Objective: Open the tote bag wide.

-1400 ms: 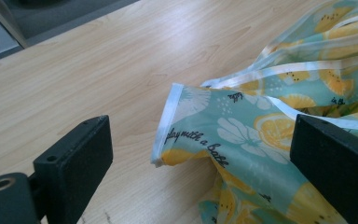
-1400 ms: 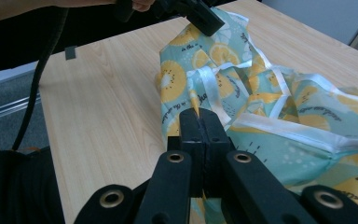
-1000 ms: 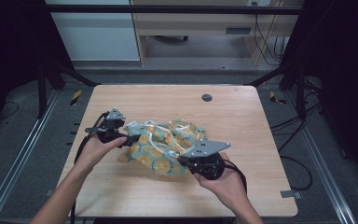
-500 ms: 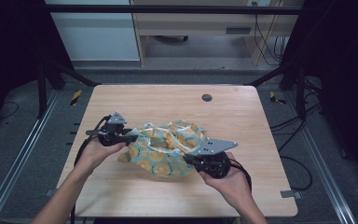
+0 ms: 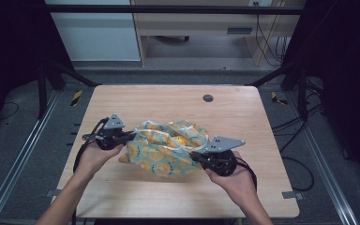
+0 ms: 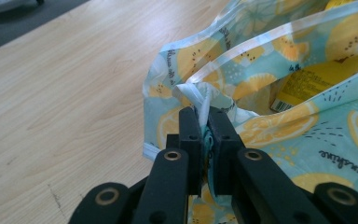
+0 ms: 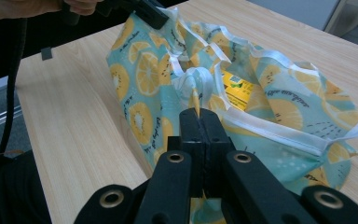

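A teal cloth bag [image 5: 161,154] printed with lemon slices lies crumpled on the wooden table [image 5: 168,105], its mouth open. A yellow box [image 6: 303,84] [image 7: 235,88] shows inside it. My left gripper [image 6: 204,116] [image 5: 132,136] is at the bag's left end; its jaws have just been closing and now pinch the white-edged rim [image 6: 200,100]. My right gripper [image 7: 199,114] [image 5: 194,157] is at the bag's near right side, shut on a bunched fold of the rim [image 7: 193,81]. The bag hangs slack between the two grips.
A small dark round insert [image 5: 208,98] sits in the table near its far edge. Black cables trail from both grippers toward the near edge. Metal frame rails [image 5: 23,150] run along both sides of the table, with dark floor beyond.
The left gripper's jaws have closed onto the bag's left rim. Both hands have stayed almost in place, and the right gripper keeps its grip.
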`<state>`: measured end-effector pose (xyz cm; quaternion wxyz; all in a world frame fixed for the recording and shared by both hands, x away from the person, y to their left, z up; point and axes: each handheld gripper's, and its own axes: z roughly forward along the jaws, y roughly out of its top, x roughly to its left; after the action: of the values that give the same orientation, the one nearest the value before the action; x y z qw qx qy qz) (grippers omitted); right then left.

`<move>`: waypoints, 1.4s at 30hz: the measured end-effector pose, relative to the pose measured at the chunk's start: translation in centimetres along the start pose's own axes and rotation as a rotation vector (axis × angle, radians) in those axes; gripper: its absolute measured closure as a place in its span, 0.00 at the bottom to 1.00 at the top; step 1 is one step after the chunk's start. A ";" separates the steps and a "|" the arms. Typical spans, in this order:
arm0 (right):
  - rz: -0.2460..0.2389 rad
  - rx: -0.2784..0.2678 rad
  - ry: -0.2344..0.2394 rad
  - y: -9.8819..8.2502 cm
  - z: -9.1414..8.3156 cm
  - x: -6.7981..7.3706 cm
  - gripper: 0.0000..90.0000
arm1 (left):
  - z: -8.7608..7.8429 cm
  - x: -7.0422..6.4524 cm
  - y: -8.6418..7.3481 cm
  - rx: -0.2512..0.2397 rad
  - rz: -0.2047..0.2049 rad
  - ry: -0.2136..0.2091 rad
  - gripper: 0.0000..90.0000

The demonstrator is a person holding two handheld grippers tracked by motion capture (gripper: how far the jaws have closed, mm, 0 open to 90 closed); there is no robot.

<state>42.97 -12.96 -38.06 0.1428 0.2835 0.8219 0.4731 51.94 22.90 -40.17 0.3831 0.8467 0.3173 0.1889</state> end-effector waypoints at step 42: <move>0.054 -0.005 -0.056 -2.4 -2.0 -2.5 1.00 | -5.7 -4.1 0.5 -0.203 0.059 -0.081 0.98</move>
<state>43.17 -16.86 -39.19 0.1535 0.3184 0.8084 0.4706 45.95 22.84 -36.44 0.4737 0.8195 0.2557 0.1966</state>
